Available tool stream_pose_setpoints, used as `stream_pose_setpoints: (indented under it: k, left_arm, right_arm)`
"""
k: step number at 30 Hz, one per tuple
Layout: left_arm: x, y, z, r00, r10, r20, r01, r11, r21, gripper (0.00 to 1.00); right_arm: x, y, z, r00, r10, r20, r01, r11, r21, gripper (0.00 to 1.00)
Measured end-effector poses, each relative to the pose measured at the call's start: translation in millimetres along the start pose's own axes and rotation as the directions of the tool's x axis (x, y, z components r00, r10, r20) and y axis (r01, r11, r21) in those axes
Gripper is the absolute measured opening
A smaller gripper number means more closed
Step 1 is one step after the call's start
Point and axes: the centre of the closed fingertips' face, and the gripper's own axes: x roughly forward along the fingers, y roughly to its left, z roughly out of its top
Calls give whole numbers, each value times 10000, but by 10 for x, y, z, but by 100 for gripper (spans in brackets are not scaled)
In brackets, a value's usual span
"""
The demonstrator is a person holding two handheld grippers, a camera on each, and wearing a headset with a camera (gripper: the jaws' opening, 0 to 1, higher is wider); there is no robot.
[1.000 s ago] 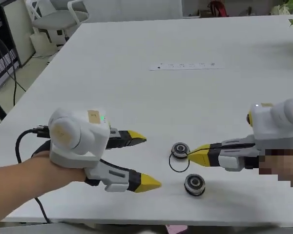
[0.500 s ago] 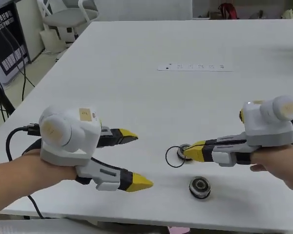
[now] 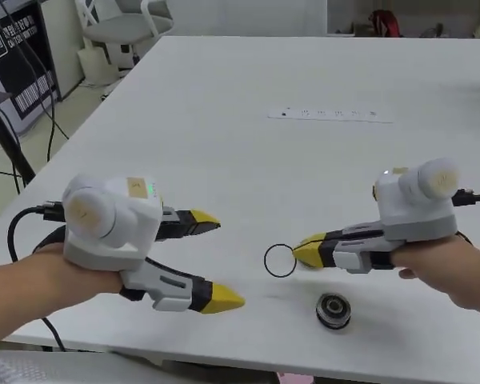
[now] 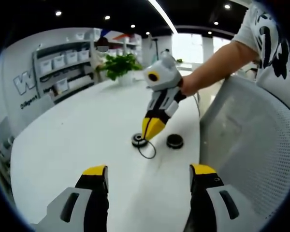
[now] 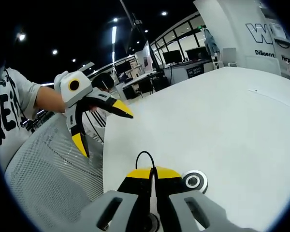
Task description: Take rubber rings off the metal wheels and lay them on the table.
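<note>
Table (image 3: 248, 88), front edge zone. Ring (image 3: 280, 261): centre, pinched at the tips of the right gripper (image 3: 306, 250). Wheel (image 3: 334, 310): right of the ring, nearer the edge. Second wheel (image 4: 137, 140): beneath those tips. Left gripper (image 3: 218, 259): left of the ring, apart.

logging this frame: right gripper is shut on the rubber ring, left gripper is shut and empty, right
Not quite. The left gripper is open, its jaws spread apart and empty in the left gripper view. The right gripper is shut on the rubber ring.
</note>
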Motion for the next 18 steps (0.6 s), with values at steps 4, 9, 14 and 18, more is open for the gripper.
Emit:
stream_pose_setpoints:
  k: [4,9,14,18]
  left_arm:
    - [-8,-2,-15,10000,0,-42,0,10000,-15,69]
    - [-2,3,-10,10000,-22,-71,22,10000,14,69]
    - [7,40,-22,9999,-8,-109,8,10000,9,69]
    - [8,74,-43,10000,-17,-99,16,10000,-26,69]
  right_arm:
    - [51,-20,-29,9998,-72,-162,70,9999,-135,0]
    - [112,-25,-81,9991,-97,-402,82,9992,-384,0]
    - [163,-34,-172,9964,-185,-824,120,9969,-780,0]
    - [164,-37,-186,9959,-182,-885,106,9963,-858,2]
